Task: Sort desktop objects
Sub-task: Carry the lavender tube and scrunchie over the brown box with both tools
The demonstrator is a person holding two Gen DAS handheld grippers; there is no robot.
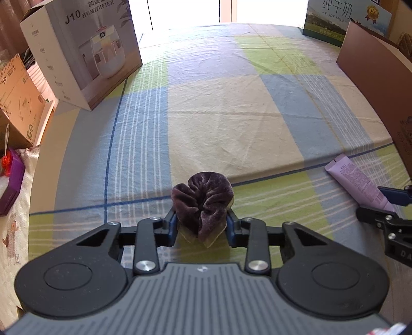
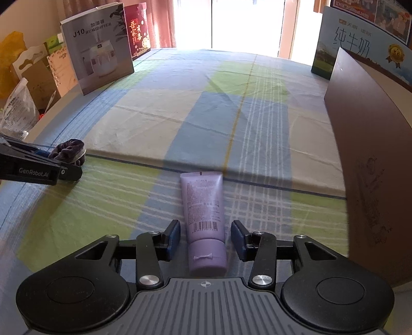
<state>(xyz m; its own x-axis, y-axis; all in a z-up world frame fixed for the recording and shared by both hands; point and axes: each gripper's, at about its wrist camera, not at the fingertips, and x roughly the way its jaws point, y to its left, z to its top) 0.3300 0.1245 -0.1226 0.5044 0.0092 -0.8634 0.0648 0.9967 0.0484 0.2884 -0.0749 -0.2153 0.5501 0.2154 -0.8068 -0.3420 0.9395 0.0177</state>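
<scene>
A dark purple velvet scrunchie (image 1: 203,201) with a beige tag lies on the checked tablecloth, between the fingers of my left gripper (image 1: 202,226), whose pads touch its sides. It also shows in the right wrist view (image 2: 69,152). A lilac cream tube (image 2: 204,219) lies cap-toward-me between the fingers of my right gripper (image 2: 205,239), which is open with gaps on both sides. The tube also shows in the left wrist view (image 1: 358,183), with the right gripper (image 1: 386,206) around its near end.
A humidifier box (image 1: 82,51) stands at the back left, a milk carton box (image 1: 334,23) at the back right, and a brown box (image 2: 370,154) along the right side. A red box (image 2: 137,31) stands behind the humidifier box. Clutter lies off the table's left edge.
</scene>
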